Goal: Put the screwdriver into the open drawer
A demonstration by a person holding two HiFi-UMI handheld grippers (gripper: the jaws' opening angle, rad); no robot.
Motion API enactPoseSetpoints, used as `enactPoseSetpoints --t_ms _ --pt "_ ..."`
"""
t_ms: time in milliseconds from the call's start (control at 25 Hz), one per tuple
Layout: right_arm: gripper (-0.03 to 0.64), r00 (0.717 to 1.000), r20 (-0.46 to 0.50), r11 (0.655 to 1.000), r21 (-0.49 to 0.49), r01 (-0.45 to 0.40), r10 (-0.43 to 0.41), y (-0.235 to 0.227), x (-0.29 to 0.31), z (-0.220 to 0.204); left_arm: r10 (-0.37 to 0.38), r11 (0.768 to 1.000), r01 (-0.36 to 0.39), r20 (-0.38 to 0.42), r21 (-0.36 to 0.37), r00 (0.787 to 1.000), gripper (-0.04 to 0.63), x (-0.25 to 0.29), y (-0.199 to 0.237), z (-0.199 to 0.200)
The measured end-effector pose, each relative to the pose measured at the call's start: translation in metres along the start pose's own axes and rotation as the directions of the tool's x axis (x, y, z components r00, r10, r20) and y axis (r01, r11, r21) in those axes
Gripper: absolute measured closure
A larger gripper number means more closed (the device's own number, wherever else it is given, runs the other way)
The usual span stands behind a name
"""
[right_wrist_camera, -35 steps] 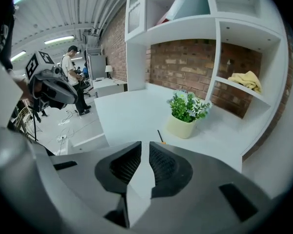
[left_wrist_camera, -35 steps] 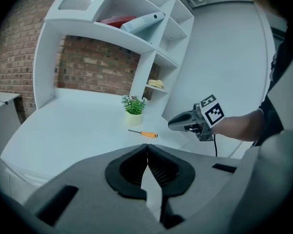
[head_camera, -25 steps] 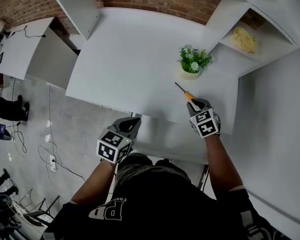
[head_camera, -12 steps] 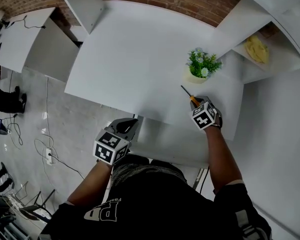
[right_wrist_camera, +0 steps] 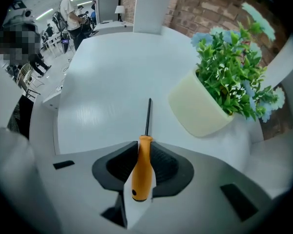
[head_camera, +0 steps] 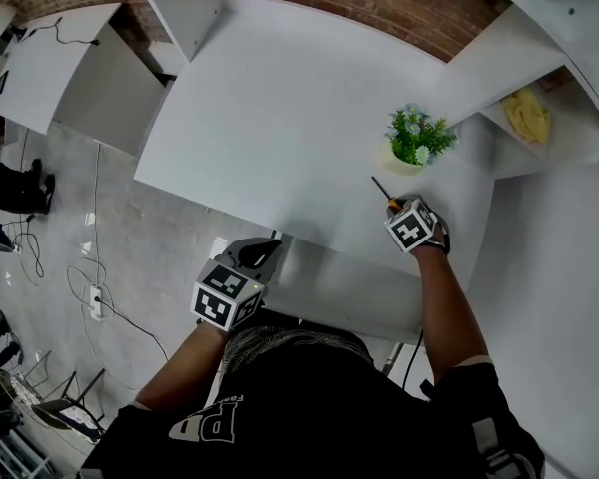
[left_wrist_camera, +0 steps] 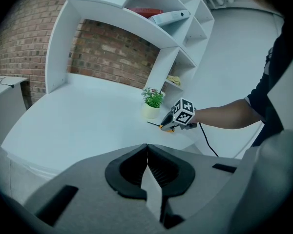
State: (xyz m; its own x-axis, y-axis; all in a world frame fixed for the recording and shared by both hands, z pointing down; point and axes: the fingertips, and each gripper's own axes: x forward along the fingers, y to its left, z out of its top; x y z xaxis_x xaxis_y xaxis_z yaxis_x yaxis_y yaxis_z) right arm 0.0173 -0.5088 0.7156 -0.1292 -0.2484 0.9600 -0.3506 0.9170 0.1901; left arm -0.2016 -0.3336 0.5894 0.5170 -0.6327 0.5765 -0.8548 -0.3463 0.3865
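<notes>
The screwdriver (right_wrist_camera: pixel 142 174) is clamped by its orange handle between the jaws of the right gripper (right_wrist_camera: pixel 140 150), which are closed down onto it. Its dark shaft is pointed forward over the white desk (head_camera: pixel 270 118), just beside the potted plant (right_wrist_camera: pixel 205 106). The left gripper (left_wrist_camera: pixel 147 154) is held at the desk's front edge, beside the open drawer (head_camera: pixel 349 282), with its jaws brought fully together and nothing between them.
</notes>
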Motion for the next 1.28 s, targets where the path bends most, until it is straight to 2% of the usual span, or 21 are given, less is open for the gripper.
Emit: enactPoseSetpoints --t_ms 400,600,720,840,1000,1160,1280 --pt "0.531 0.988 -0.059 0.987 0.092 -0.134 0.14 0.0 0.012 -0.007 0.02 0.999 -0.02 0.023 -0.03 1.0 0.577 -0.008 -0.004 -0.002" --pt "0.538 0.987 -0.056 0.986 0.085 -0.143 0.148 0.003 0.006 -0.006 0.033 0.999 -0.032 0.038 -0.026 0.999 0.577 -0.015 -0.007 0.001" --pt "0.541 0.988 0.003 0.982 0.114 -0.151 0.151 0.008 -0.003 -0.002 0.04 0.999 -0.039 0.043 -0.021 0.998 0.577 -0.019 -0.01 0.001" --pt "0.543 0.982 0.096 0.967 0.182 -0.176 0.161 0.011 -0.016 0.001 0.042 0.999 -0.041 0.05 -0.015 0.998 0.577 -0.02 -0.017 0.005" --pt "0.543 0.964 0.216 0.936 0.279 -0.213 0.155 0.011 -0.039 0.0 0.033 0.999 -0.034 0.063 0.016 0.997 0.577 -0.018 -0.034 0.012" --pt "0.543 0.944 0.3 0.92 0.315 -0.232 0.135 0.014 -0.065 -0.007 0.024 0.998 -0.027 0.061 0.049 0.998 0.577 -0.015 -0.056 0.015" --pt "0.543 0.918 0.373 0.898 0.347 -0.27 0.133 0.018 -0.088 -0.013 0.017 0.997 -0.022 0.071 0.073 0.997 0.577 -0.014 -0.075 0.019"
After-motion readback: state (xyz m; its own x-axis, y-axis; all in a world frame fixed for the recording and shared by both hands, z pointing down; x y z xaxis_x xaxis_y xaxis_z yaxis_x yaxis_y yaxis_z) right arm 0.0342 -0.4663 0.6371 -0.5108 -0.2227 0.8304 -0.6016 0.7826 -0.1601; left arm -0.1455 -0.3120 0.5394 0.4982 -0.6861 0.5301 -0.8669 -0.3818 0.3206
